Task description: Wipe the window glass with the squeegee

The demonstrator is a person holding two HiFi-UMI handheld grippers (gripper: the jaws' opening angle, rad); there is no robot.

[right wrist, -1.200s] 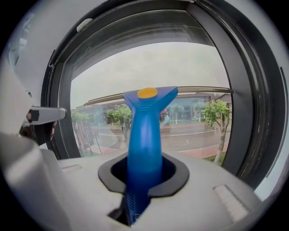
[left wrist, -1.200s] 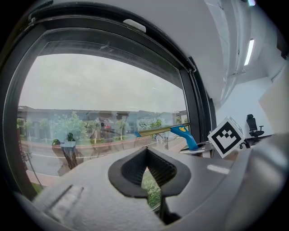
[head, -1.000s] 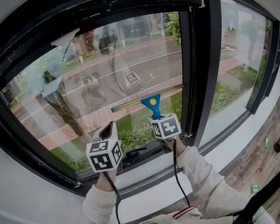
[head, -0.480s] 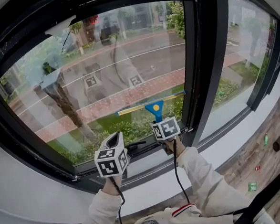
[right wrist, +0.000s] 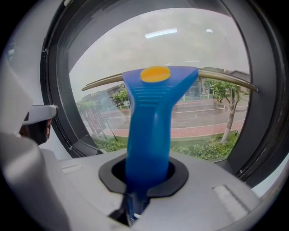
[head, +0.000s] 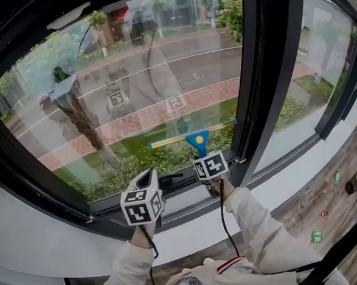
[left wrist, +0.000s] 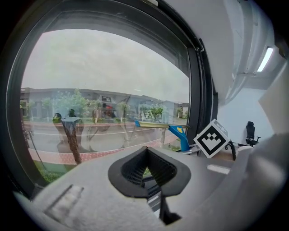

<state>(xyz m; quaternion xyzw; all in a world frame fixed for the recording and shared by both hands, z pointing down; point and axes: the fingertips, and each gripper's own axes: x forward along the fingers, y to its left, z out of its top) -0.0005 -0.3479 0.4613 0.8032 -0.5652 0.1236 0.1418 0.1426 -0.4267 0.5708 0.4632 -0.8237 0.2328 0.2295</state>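
Note:
The blue squeegee [head: 198, 142] with a yellow button has its handle in my right gripper [head: 202, 156], which is shut on it; its jaws have just been closing slightly on the handle. The long blade [head: 190, 135] lies level against the lower part of the window glass [head: 132, 87]. In the right gripper view the handle [right wrist: 151, 117] rises straight out of the gripper [right wrist: 146, 173]. My left gripper [head: 146, 179] hangs to the left of the squeegee, near the lower frame, open with nothing between its fingers. In the left gripper view [left wrist: 146, 169] the squeegee [left wrist: 180, 135] shows at the right.
A thick black mullion [head: 262, 72] stands just right of the blade, with a second pane [head: 322, 62] beyond it. The black lower frame carries a lever handle [head: 169, 181] between the two grippers. A wooden floor [head: 335, 207] with small scattered items lies at the right.
Both grippers have come down together. The squeegee blade has slid down the glass from mid-pane to just above the lower frame.

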